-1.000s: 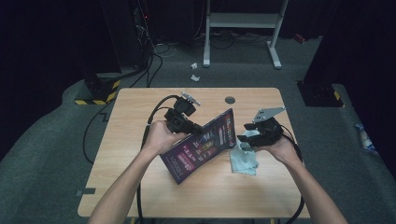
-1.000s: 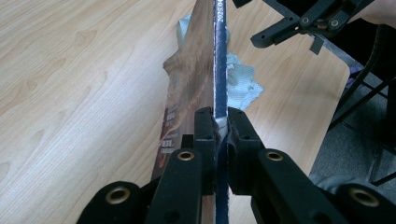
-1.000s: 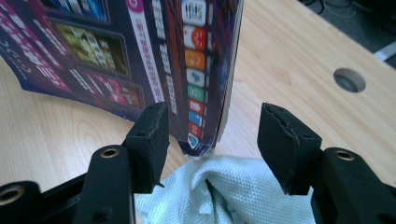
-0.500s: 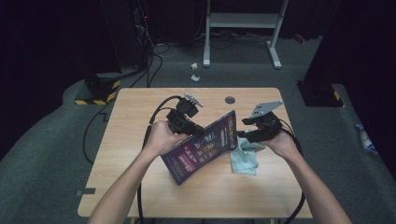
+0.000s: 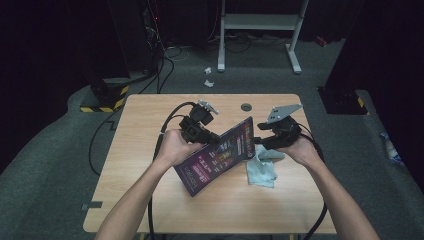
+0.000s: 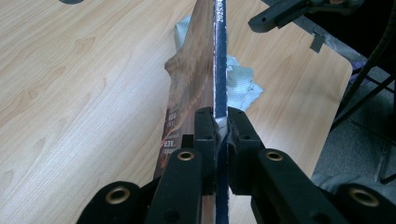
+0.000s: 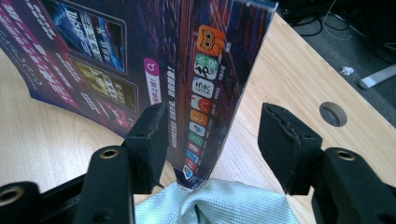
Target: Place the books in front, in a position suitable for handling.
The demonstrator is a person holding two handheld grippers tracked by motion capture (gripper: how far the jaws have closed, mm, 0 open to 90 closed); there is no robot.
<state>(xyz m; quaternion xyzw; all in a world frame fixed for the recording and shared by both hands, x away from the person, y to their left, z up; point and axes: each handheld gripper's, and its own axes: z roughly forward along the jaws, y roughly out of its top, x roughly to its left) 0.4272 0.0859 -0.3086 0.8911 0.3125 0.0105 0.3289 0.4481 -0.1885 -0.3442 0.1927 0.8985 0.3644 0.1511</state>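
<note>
High view, centre frame: my left gripper clamps the magazine, tilted over the cloth; my right gripper gapes around its corner, grasp pending.

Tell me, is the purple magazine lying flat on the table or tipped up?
Tipped up. The left gripper is shut on the magazine, holding it on a slant; its low corner reaches the table and its right edge stands over the cloth.

Table: light wood-grain top, rounded corners, round cable hole nr far edge. On it: crumpled pale blue-green cloth, right of centre; black cables trailing across left half.
</note>
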